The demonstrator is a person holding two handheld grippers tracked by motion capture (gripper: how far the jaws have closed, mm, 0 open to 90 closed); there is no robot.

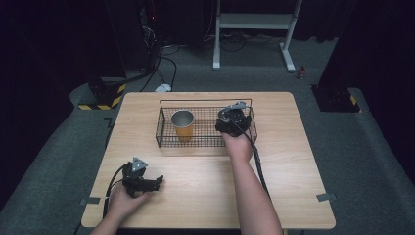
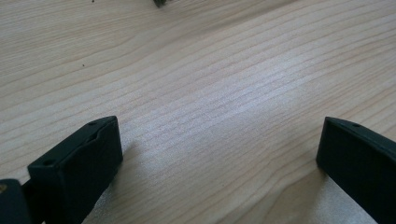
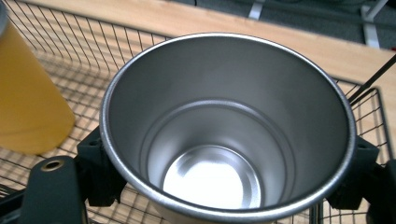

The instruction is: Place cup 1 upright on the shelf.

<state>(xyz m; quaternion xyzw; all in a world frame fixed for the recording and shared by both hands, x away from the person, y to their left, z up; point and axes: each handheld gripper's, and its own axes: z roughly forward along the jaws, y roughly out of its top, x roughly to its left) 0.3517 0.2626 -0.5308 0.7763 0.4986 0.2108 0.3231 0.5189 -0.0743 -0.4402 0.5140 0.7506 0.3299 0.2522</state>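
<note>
Item: steel cup [image 3: 226,135], clamped upright in my right gripper [image 1: 234,119], over the wire basket [image 1: 166,139] beside the yellow cup [image 1: 183,124], low for setting down. My left gripper [image 1: 142,180] parked on the table [image 2: 210,70], jaws spread, empty.

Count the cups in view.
2. Yellow cup stands in the basket, left part. Second cup sits between the right gripper's jaws, over the basket's right end.
</note>
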